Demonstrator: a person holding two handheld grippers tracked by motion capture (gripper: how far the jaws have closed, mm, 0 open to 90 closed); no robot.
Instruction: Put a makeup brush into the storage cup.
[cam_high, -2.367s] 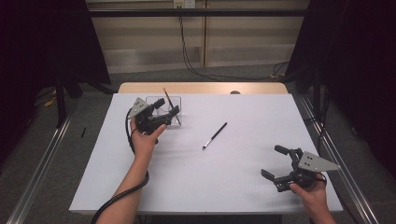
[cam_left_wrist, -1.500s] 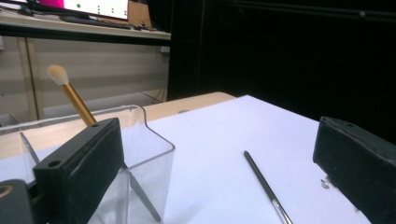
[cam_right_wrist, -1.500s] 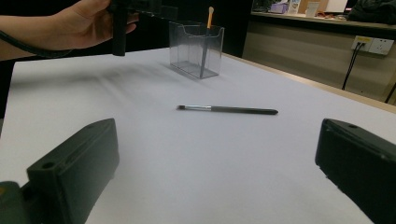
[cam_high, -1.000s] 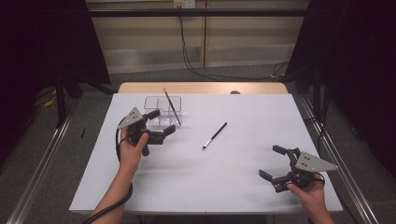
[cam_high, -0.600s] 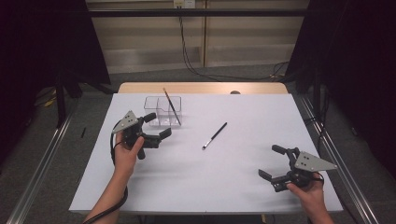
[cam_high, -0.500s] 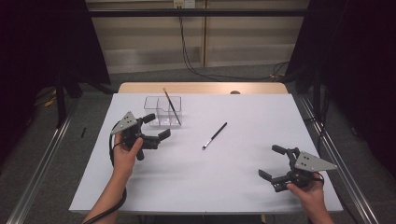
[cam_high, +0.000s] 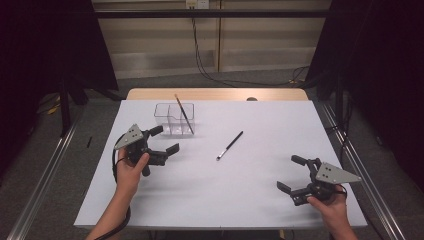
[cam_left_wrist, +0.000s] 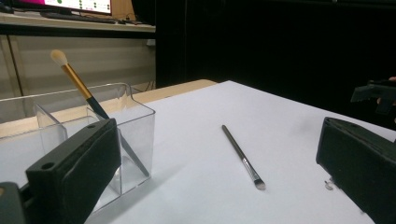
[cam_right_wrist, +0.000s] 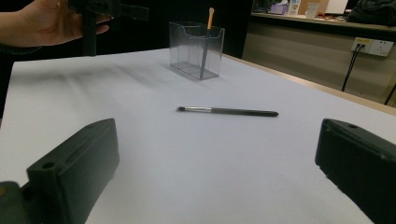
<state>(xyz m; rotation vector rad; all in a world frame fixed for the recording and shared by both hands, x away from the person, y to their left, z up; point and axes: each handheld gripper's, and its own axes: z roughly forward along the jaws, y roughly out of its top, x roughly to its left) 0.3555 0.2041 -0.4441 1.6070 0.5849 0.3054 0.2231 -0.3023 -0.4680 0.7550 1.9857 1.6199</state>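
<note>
In the high view, a divided box (cam_high: 174, 120) stands on the desk (cam_high: 220, 200) at upper left, a brush (cam_high: 184, 113) leaning in its right compartment. A second brush (cam_high: 229, 145) lies at frame centre, between the left tongs (cam_high: 164, 139) and the right tongs (cam_high: 292, 172) at lower right

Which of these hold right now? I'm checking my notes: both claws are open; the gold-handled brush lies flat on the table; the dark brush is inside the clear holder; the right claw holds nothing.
1. Both claws are open: true, left claw and right claw stand apart.
2. Gold-handled brush lies flat: false, it leans in the clear holder.
3. Dark brush is in the holder: false, it lies on the table.
4. Right claw holds nothing: true.
</note>
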